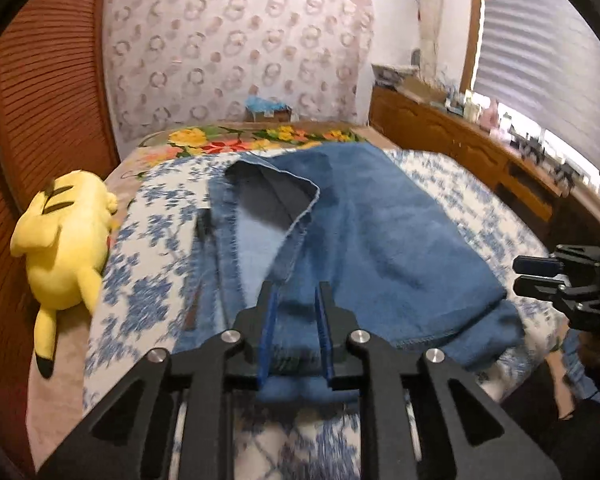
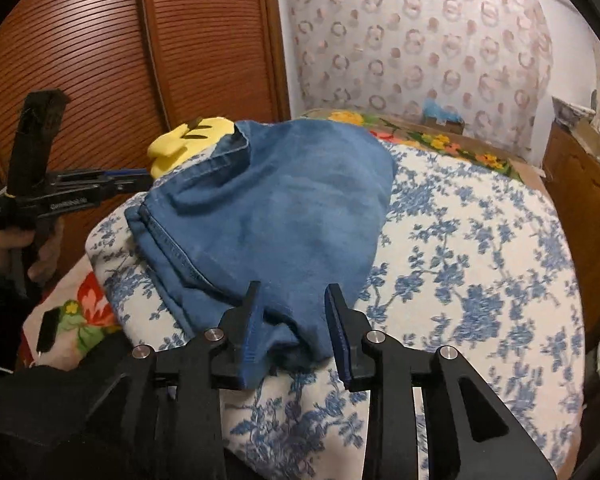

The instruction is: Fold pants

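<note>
On the bed (image 2: 480, 240), the pants (image 1: 380, 232) lie folded over in a blue pile. Your left claw (image 1: 296, 300) and right claw (image 2: 292, 300) are both let go, cloth between them. More folding may remain.

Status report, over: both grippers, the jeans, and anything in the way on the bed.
Left gripper open, right gripper open, jeans edge between each pair of jaws. Jeans folded over on the bed, still rumpled. Yellow plush toy beside them, clear.
</note>
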